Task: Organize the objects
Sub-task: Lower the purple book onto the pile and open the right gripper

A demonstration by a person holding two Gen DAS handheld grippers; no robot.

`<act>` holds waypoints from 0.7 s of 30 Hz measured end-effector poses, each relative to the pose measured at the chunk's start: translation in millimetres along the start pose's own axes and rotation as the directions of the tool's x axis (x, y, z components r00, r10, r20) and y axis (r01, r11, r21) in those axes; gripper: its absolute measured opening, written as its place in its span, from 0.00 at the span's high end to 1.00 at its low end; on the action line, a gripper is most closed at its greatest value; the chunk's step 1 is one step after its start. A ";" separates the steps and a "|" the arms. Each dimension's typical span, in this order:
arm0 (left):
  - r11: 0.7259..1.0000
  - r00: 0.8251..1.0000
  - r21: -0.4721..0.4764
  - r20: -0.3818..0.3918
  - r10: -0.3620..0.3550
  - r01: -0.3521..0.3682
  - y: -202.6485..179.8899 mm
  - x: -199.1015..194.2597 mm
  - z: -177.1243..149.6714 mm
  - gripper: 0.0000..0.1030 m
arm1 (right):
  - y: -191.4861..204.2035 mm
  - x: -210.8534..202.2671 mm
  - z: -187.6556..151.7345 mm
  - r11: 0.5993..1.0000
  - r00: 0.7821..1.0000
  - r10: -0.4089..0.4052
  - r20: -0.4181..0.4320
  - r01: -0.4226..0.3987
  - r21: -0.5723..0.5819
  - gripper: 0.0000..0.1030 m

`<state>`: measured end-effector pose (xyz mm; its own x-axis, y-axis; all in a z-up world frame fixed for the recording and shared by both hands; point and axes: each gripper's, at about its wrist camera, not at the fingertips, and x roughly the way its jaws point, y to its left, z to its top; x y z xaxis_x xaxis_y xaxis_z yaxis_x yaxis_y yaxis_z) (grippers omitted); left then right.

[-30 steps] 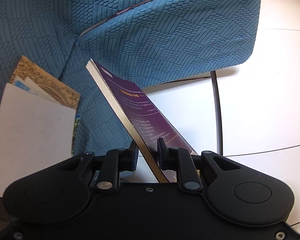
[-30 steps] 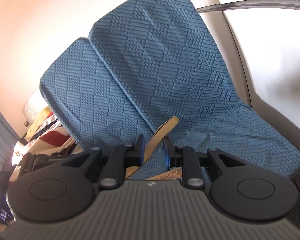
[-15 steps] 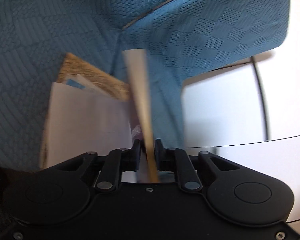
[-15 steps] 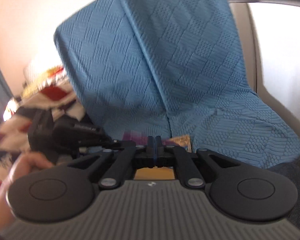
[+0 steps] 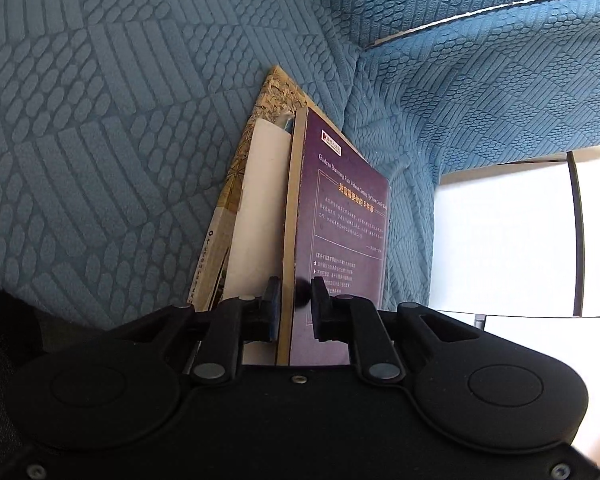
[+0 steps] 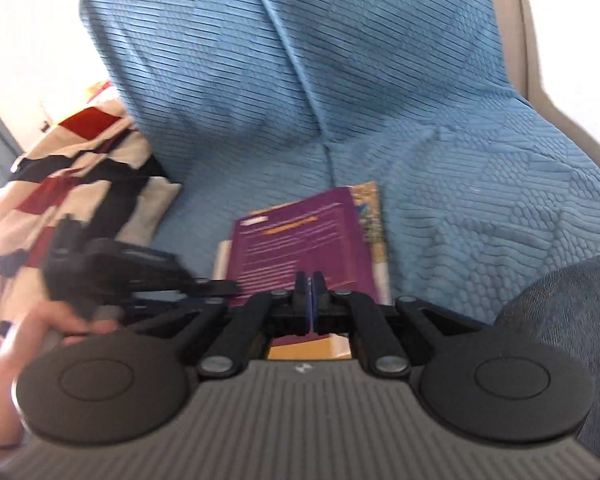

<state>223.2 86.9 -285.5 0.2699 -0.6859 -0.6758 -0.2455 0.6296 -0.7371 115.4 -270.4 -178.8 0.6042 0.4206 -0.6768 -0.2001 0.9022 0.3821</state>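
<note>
The purple book (image 5: 340, 240) is gripped at its near edge by the left gripper (image 5: 294, 304), whose jaws are nearly closed, one on the page edge side and one on the cover. Nothing is held by the right gripper (image 6: 310, 292); its jaws are pressed together just above the near end of the purple book, and whether the book is touched cannot be told. The purple book is laid as the top of a small stack on the blue sofa (image 5: 100, 140). Directly under the purple book a white book (image 5: 260, 208) is seen, and under that a book with a gold patterned cover (image 5: 278, 92), whose far corner sticks out past the purple book toward the sofa's back cushion. In the right wrist view, a hand (image 6: 56, 324) around the left gripper is seen to the left of the purple book, blurred. Further left of the purple book a striped blanket (image 6: 72, 184) is spread.
</note>
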 end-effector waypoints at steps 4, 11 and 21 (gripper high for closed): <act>0.999 0.999 0.037 0.031 0.027 -0.028 -2.2 -4.1 -2.0 0.87 | -15.9 26.7 0.4 0.999 0.998 -0.028 -0.060 0.029 0.018 0.83; 0.979 0.972 0.128 0.194 0.130 -0.156 -12.6 -33.9 -4.7 0.58 | -27.6 49.7 0.3 1.000 0.995 0.001 -0.098 0.001 0.019 0.62; 0.932 0.955 0.262 0.224 0.194 -0.251 -26.1 -2.3 -13.7 0.58 | -31.5 77.8 7.1 0.999 0.994 0.027 -0.110 -0.030 -0.033 0.62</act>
<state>216.2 67.1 -264.8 0.4189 -0.4512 -0.7880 -0.0528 0.8542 -0.5172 174.2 -266.8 -239.1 0.5104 0.4524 -0.7313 -0.2439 0.8917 0.3813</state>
